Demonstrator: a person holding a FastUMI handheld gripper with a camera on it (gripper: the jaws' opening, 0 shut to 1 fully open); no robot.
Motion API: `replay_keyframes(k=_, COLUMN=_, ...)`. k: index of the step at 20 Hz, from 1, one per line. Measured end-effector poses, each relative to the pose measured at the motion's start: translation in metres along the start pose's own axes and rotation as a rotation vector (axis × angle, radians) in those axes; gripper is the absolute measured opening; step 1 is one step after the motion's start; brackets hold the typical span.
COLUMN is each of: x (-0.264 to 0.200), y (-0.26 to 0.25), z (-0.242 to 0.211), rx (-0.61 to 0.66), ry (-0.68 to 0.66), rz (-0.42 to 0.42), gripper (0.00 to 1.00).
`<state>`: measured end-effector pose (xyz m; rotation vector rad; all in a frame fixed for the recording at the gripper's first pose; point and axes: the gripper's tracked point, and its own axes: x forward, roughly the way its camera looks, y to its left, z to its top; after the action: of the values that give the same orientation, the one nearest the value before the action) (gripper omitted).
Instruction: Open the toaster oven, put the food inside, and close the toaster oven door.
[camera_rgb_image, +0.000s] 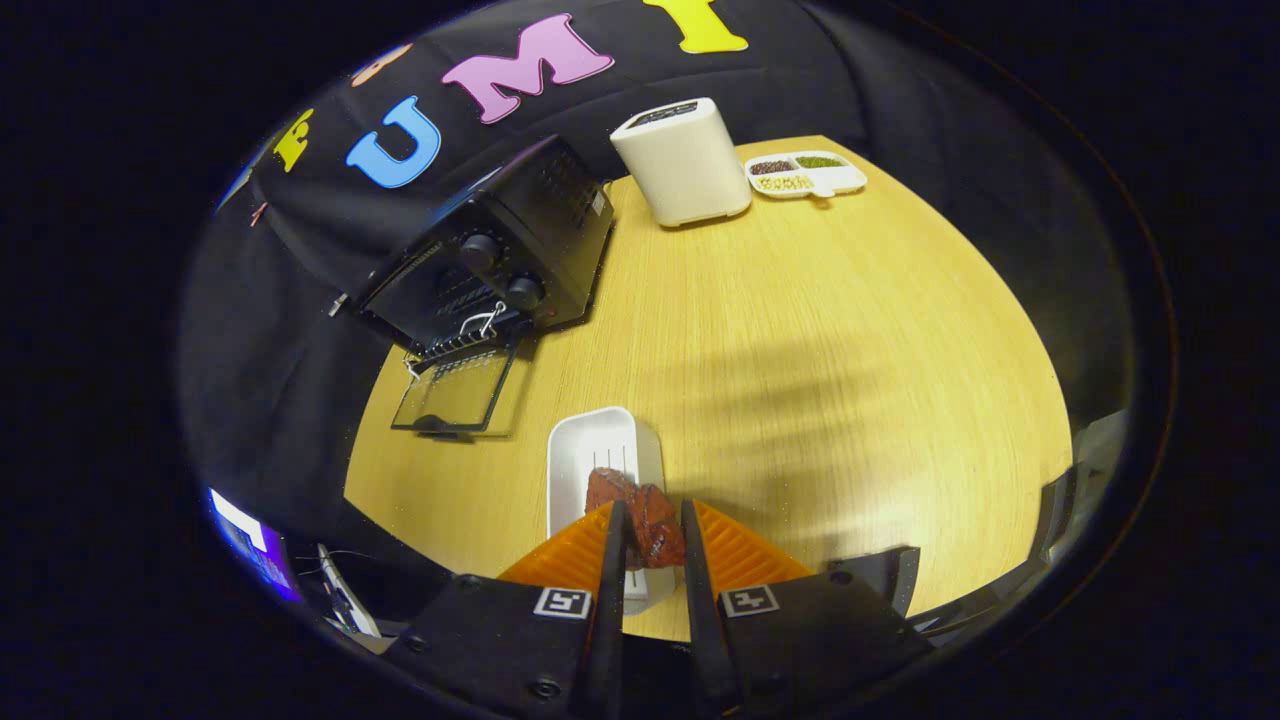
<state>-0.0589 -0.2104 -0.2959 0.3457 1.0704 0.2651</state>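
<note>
The gripper (652, 520) has both fingers clamped on the reddish piece of food (645, 520), held just above the white tray (600, 440). The toaster oven (490, 260) stands well ahead to the left, its glass door (455, 392) folded down onto the wooden table (800, 330). Carrying it well probably means lifting over the door and entering level. A white appliance (683, 160) and a divided snack dish (805, 174) sit beyond, clear of the path.
</note>
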Motion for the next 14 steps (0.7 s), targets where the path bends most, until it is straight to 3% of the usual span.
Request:
replay_keyframes(k=3, x=-0.003, y=0.012, z=0.006, rx=0.038, ry=-0.004, rz=0.058, gripper=0.23)
replay_keyframes(k=5, x=-0.004, y=0.014, z=0.007, rx=0.018, ry=-0.013, rz=0.051, gripper=0.15)
replay_keyframes(k=10, x=-0.012, y=0.020, z=0.012, rx=-0.045, ry=-0.024, rz=0.002, gripper=0.13)
replay_keyframes(k=14, x=-0.027, y=0.030, z=0.027, rx=-0.026, ry=-0.077, rz=-0.034, gripper=0.13)
